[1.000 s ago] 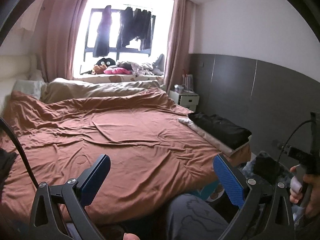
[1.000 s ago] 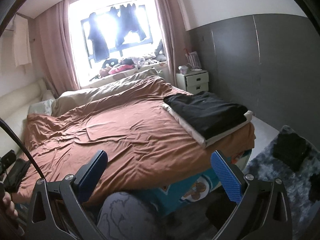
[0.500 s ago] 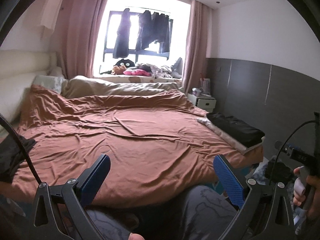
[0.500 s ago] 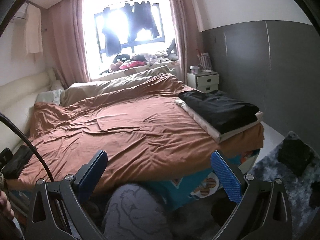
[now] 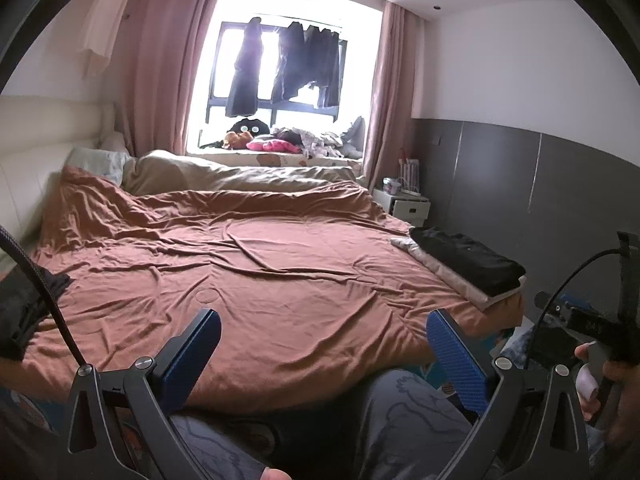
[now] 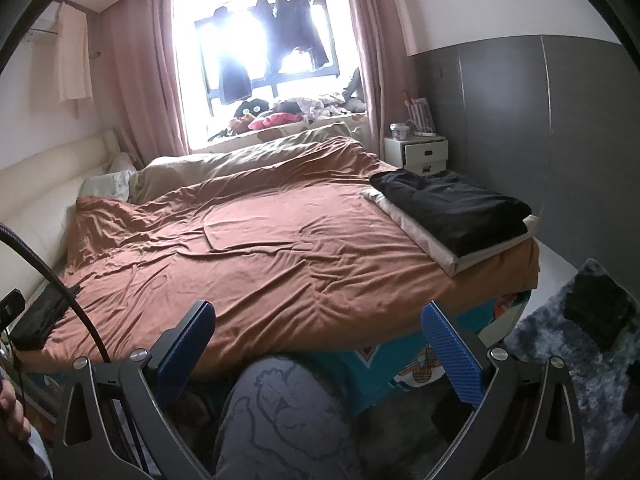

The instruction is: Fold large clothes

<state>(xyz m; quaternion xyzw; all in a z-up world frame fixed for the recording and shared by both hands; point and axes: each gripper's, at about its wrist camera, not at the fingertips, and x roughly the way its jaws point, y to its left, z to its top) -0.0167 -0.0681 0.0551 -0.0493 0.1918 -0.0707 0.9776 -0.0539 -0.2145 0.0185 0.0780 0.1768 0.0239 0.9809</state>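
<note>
A folded black garment (image 6: 452,206) lies on a folded cream one (image 6: 424,240) at the bed's right front corner; the stack also shows in the left wrist view (image 5: 468,258). A loose dark garment (image 5: 24,304) lies at the bed's left front edge, seen in the right wrist view too (image 6: 40,318). My left gripper (image 5: 320,350) is open and empty, held in front of the bed's foot. My right gripper (image 6: 316,346) is open and empty, also before the foot of the bed.
The bed has a wrinkled brown cover (image 5: 260,264) and a cream headboard (image 5: 36,160) at left. A white nightstand (image 6: 416,154) stands by the grey wall. A grey shaggy rug (image 6: 568,360) with a dark item lies at right. My knee (image 6: 280,408) is below the grippers.
Both grippers have tilted upward and drawn back a little, so more of the window and ceiling shows. Both stay open and empty. Nothing on the bed has moved.
</note>
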